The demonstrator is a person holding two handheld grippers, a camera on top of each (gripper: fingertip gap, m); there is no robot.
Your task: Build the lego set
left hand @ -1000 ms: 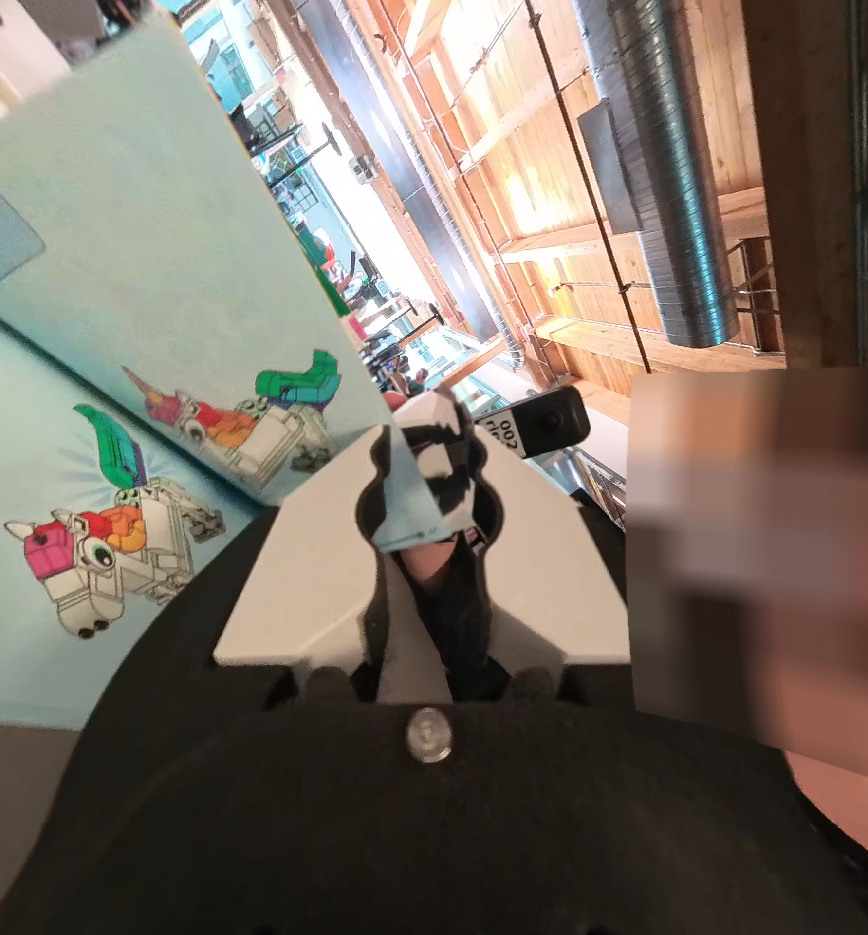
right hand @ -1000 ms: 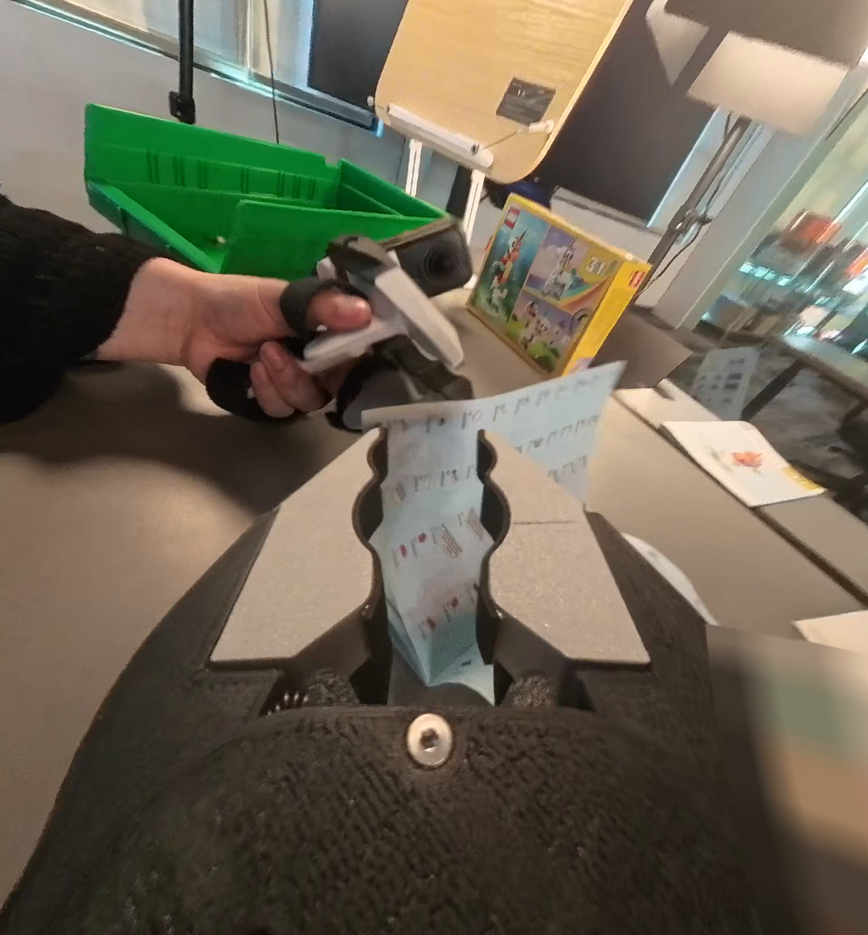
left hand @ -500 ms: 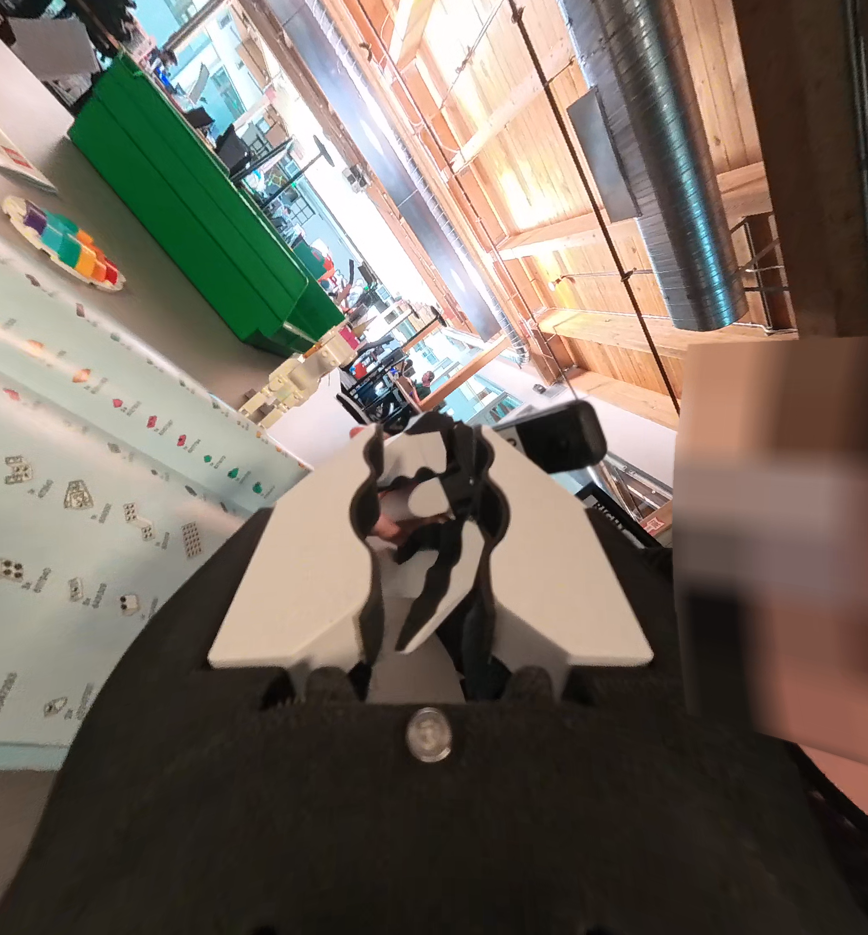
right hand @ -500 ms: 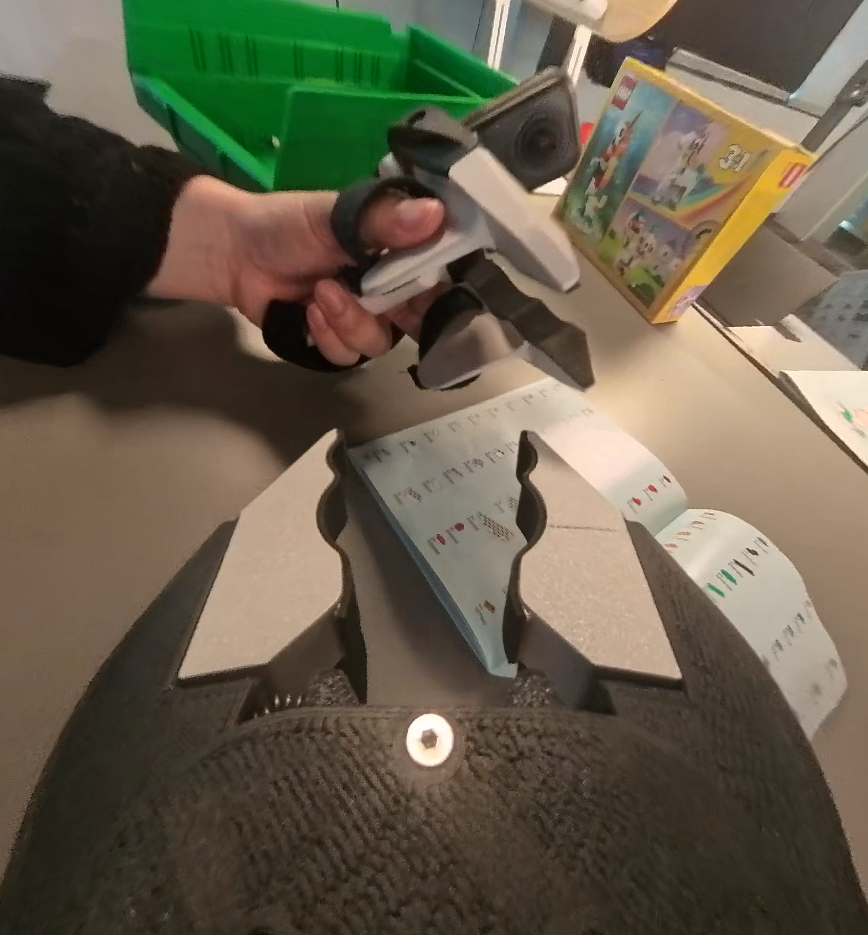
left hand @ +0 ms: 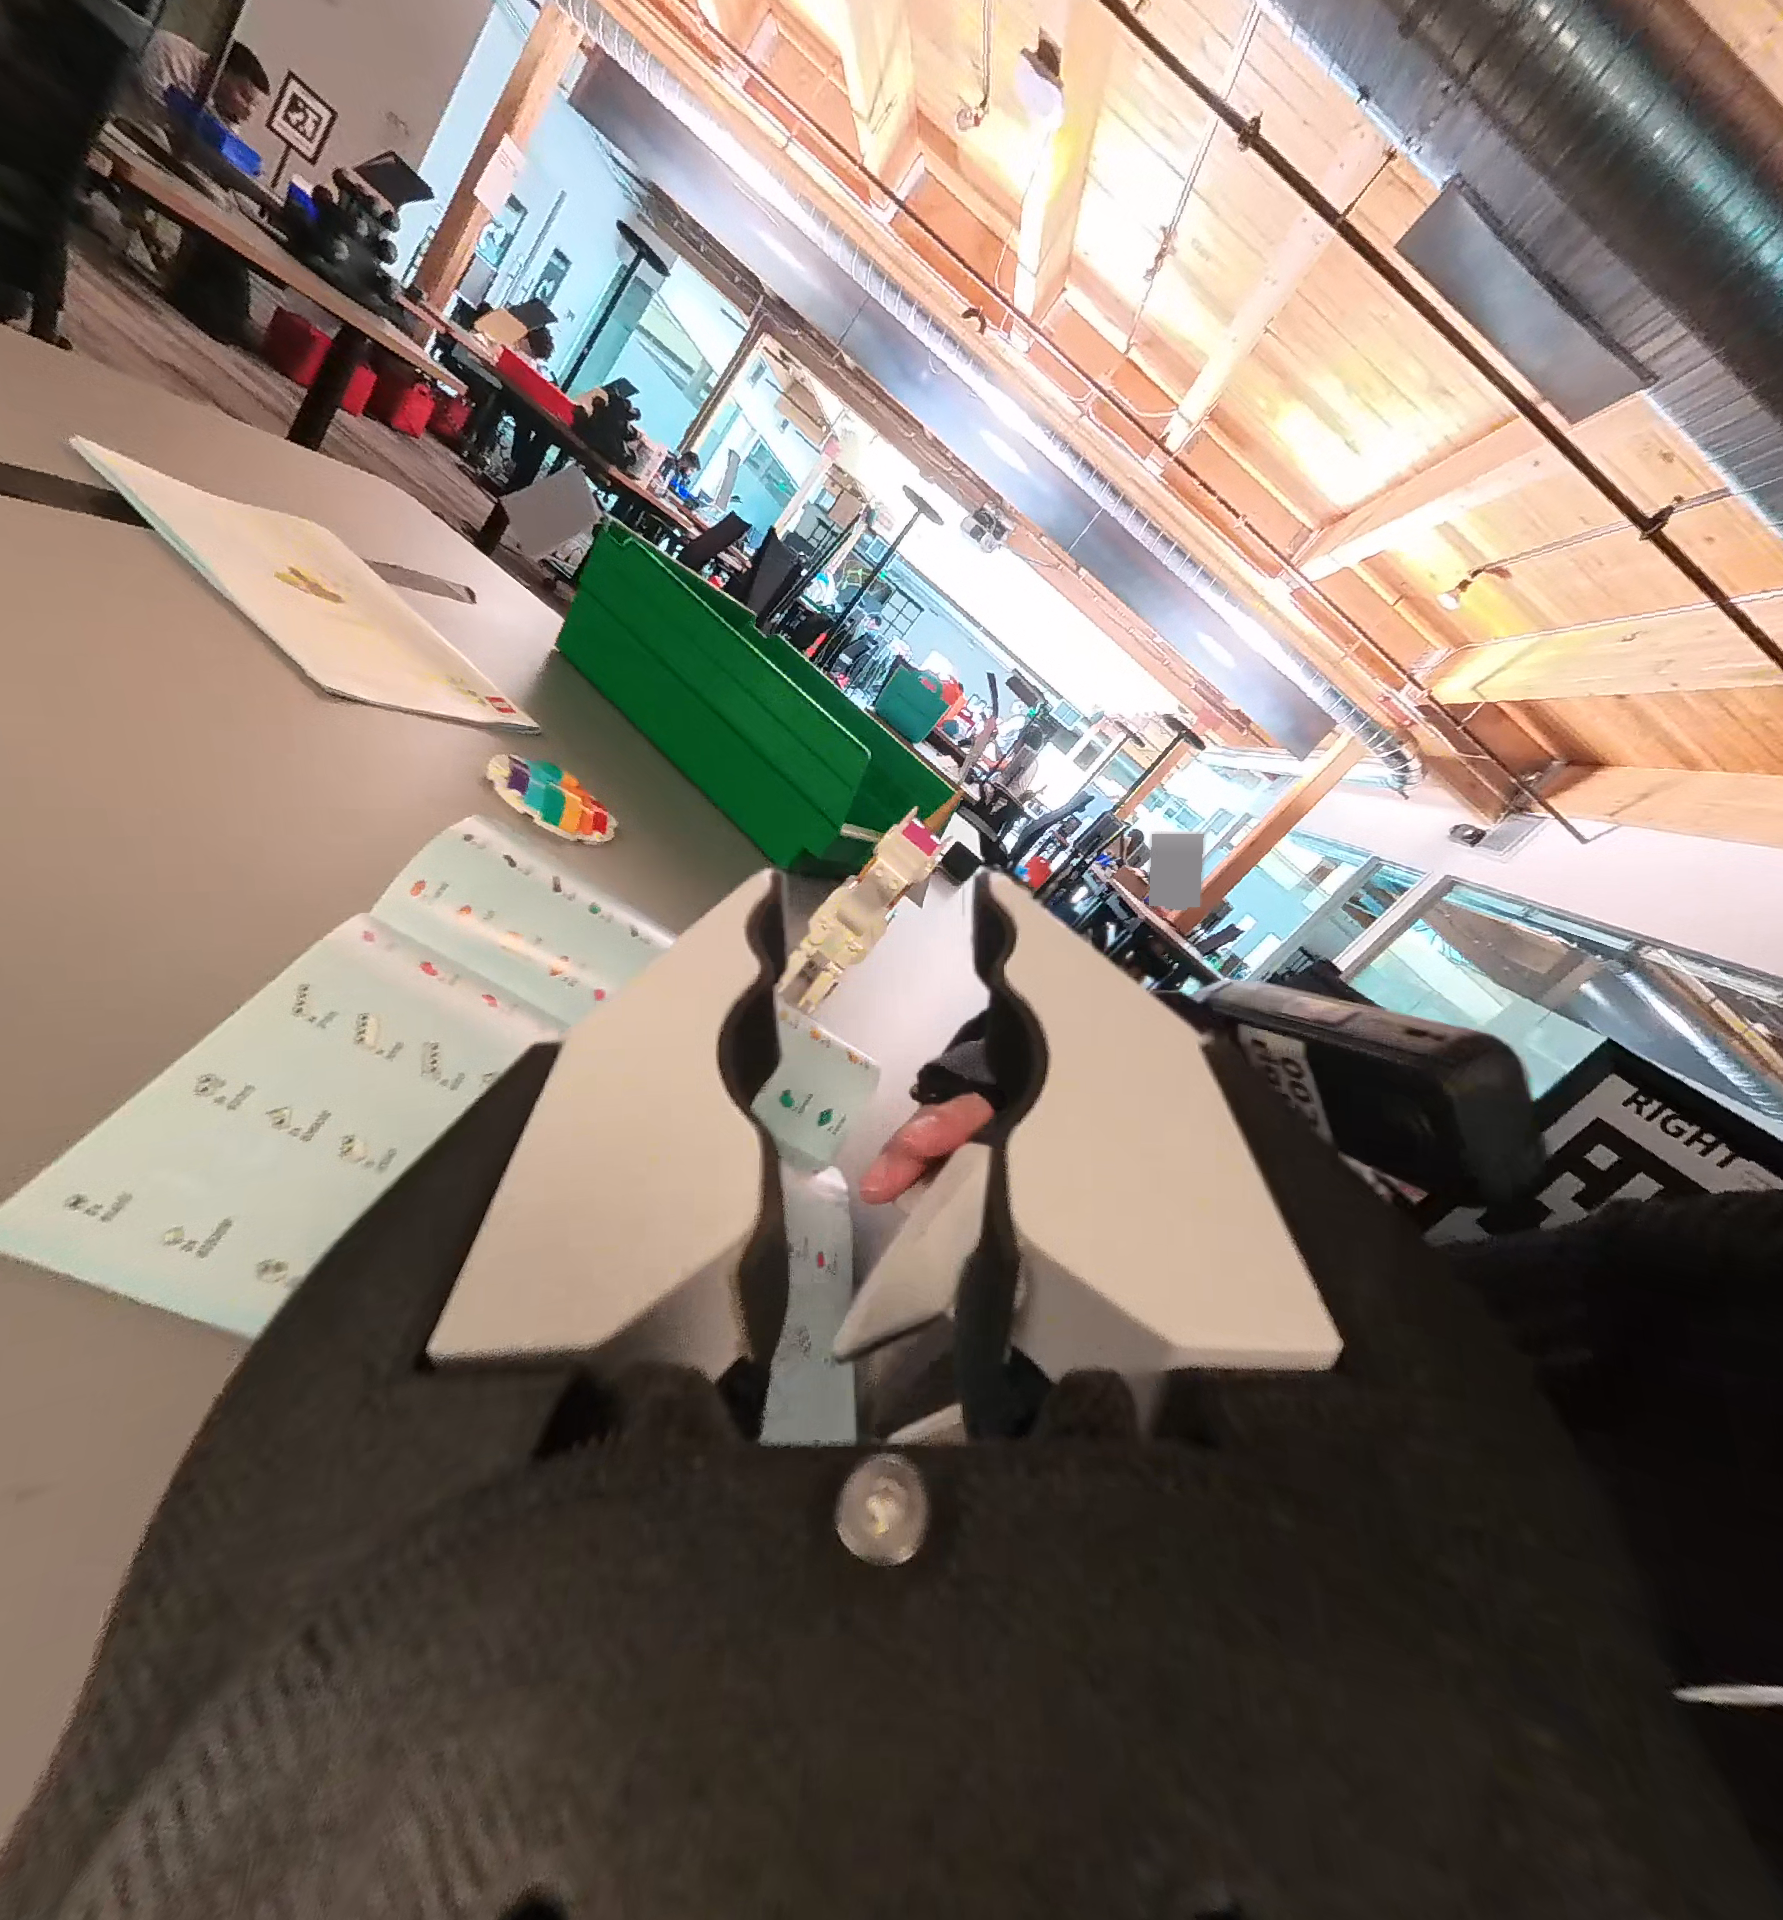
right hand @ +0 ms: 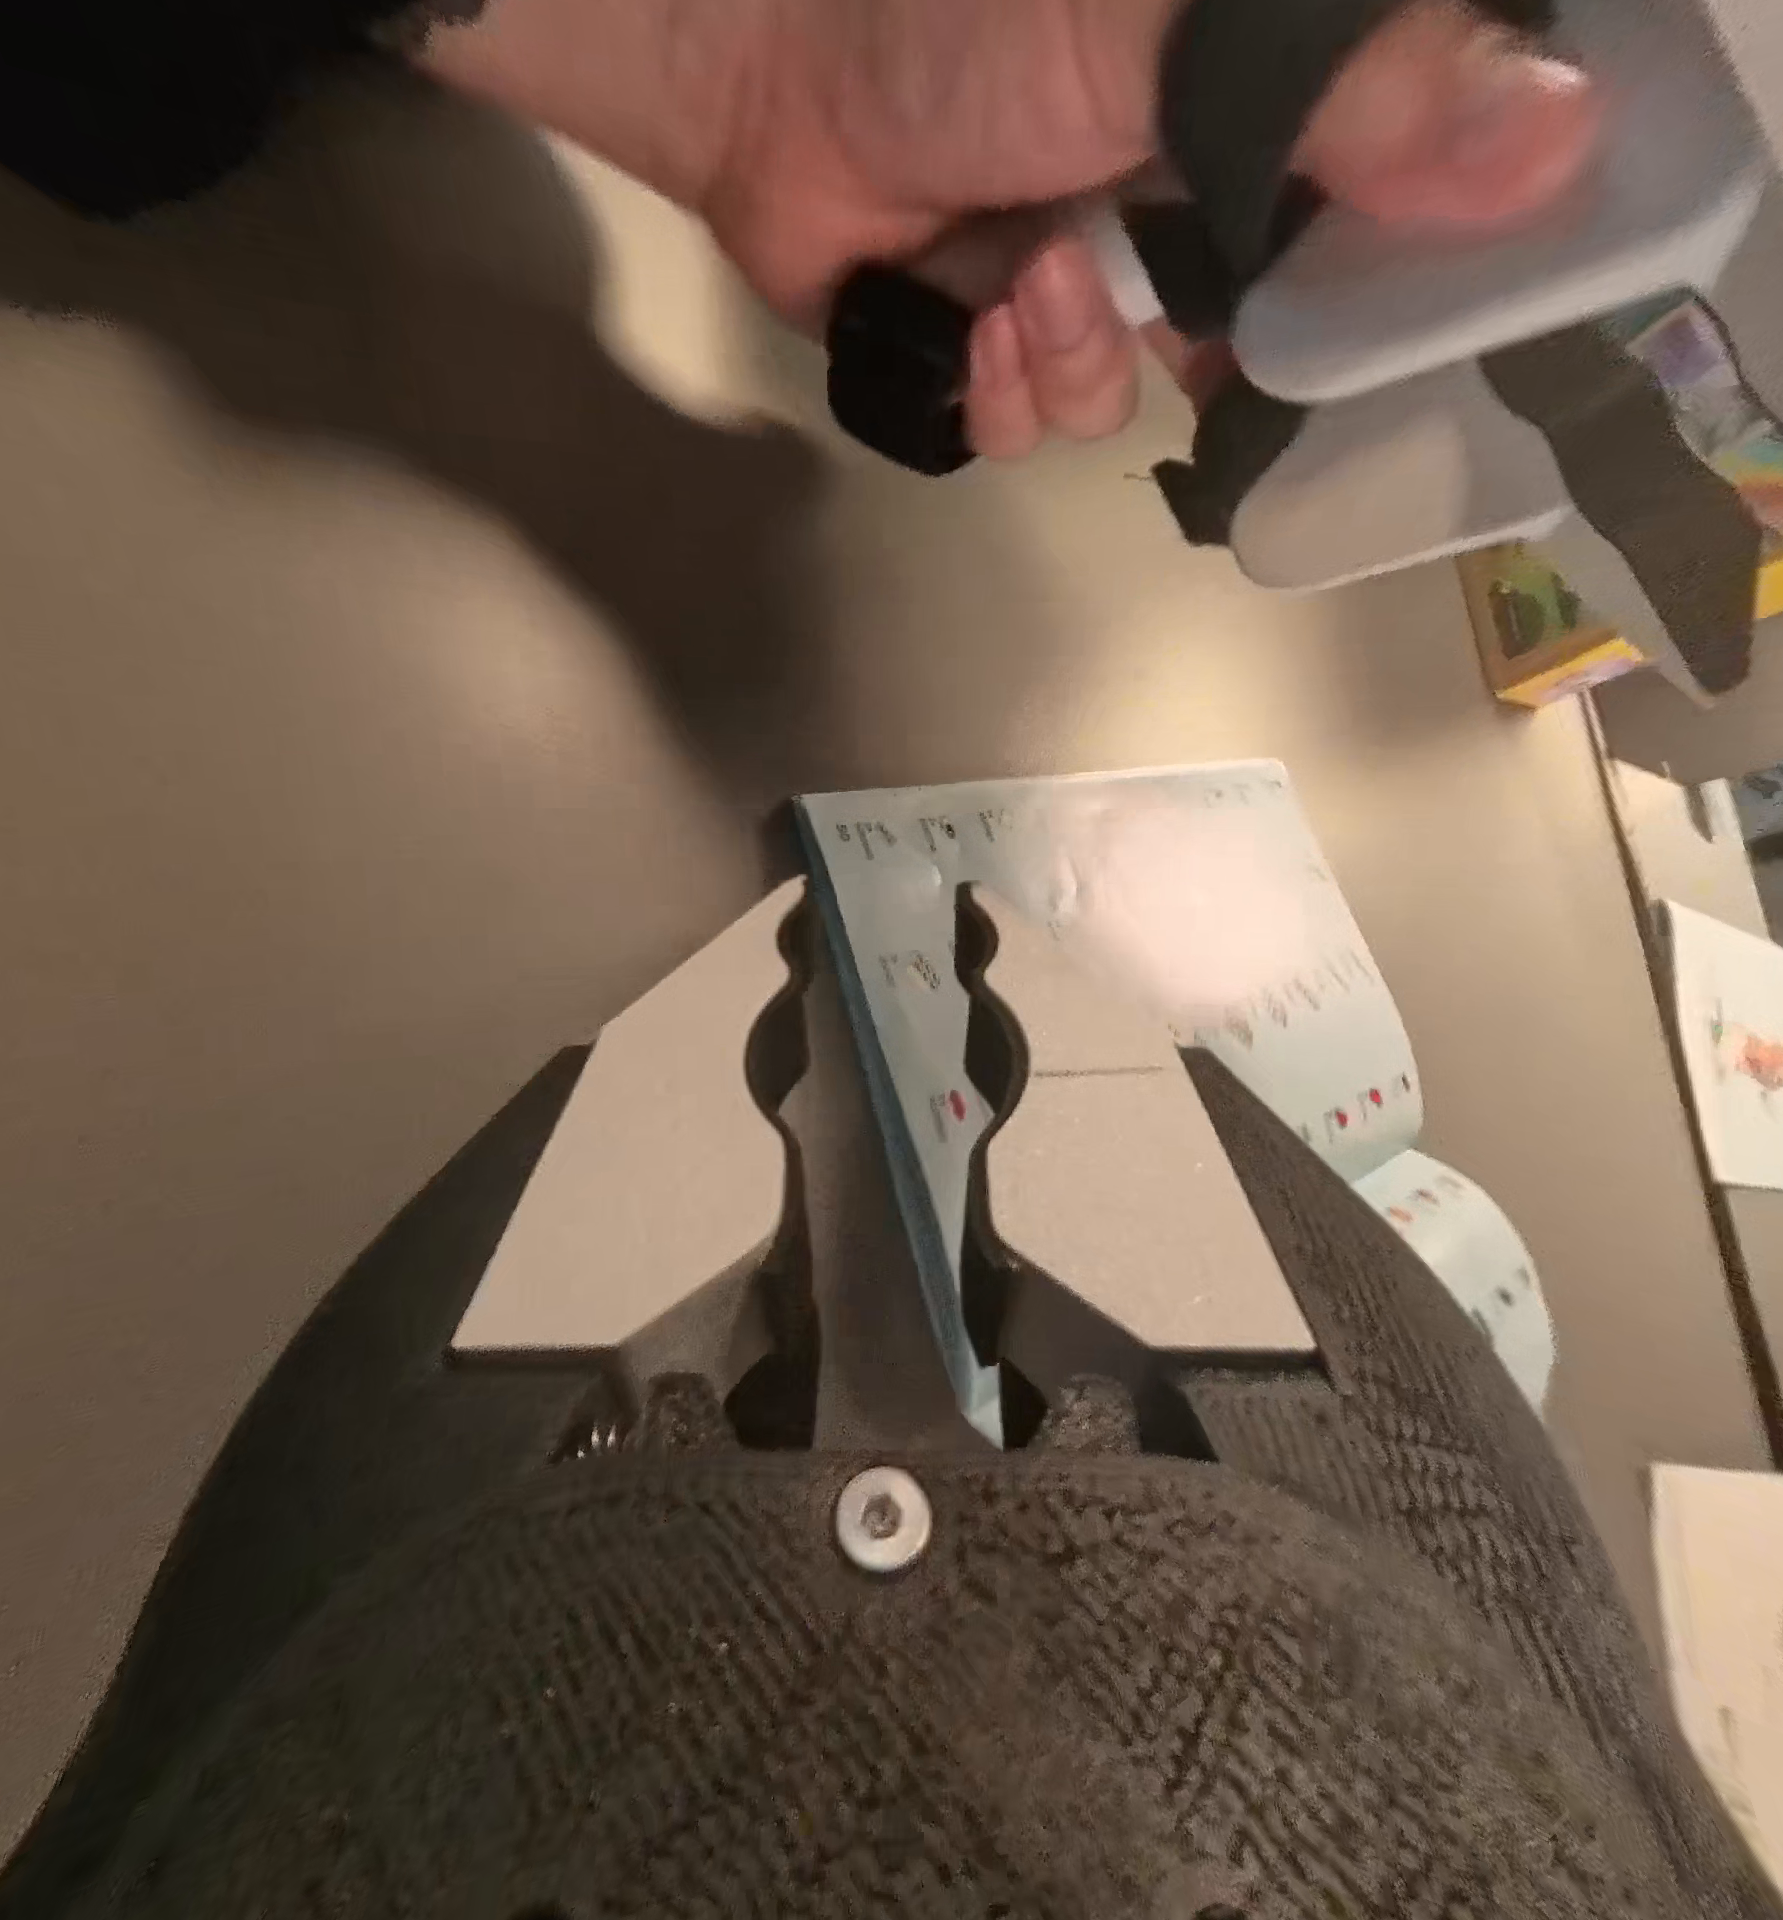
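Right gripper [right hand: 882, 1039] fingers apart, straddling the corner of the pale-blue instruction booklet [right hand: 1157, 914] lying open on the grey table [right hand: 295, 883], centre frame. Left gripper [left hand: 871, 997] fingers also apart, empty, hovering above. To do it well: flatten the curling page, don't crease it. Partly built white lego model [left hand: 866, 914] stands beyond the fingertips, beside green bin [left hand: 721, 696]; rainbow lego piece [left hand: 552, 798] left of it. Open workshop, timber ceiling.

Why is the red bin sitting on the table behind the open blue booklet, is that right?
Not quite: the bin is green, not red. The left wrist view shows it on the table behind the open blue booklet.
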